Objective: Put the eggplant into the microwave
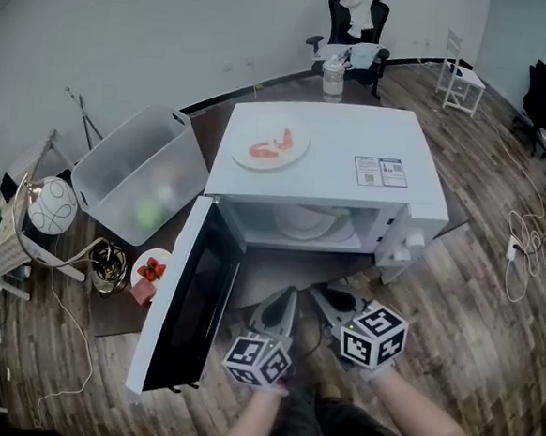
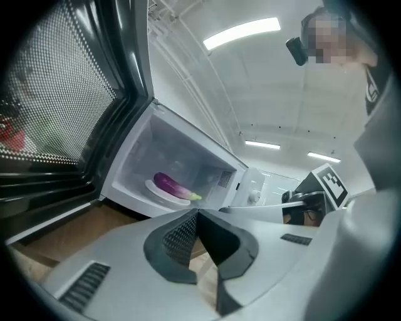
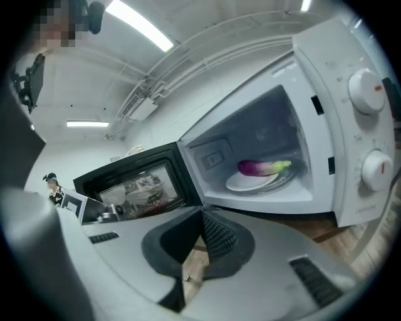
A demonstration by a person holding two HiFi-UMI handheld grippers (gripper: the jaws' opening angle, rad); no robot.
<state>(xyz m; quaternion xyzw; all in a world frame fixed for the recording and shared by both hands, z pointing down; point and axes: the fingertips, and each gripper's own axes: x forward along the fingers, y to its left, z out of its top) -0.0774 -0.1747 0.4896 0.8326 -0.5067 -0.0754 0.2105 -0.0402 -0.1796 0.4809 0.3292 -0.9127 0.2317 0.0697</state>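
Two closed claws (image 2: 197,216) (image 3: 202,216), eggplant (image 2: 170,185) ahead, inside microwave (image 1: 356,125)

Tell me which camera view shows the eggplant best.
The right gripper view: the eggplant lies whole on the plate inside the open microwave, purple body and green end clear. The left gripper view shows it too, hazier. The head view doesn't show it clearly.

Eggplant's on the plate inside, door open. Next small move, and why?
Probably bring the left gripper to the open door and push it shut: the eggplant already lies on the plate inside the microwave, and both it and the right gripper are shut and empty.
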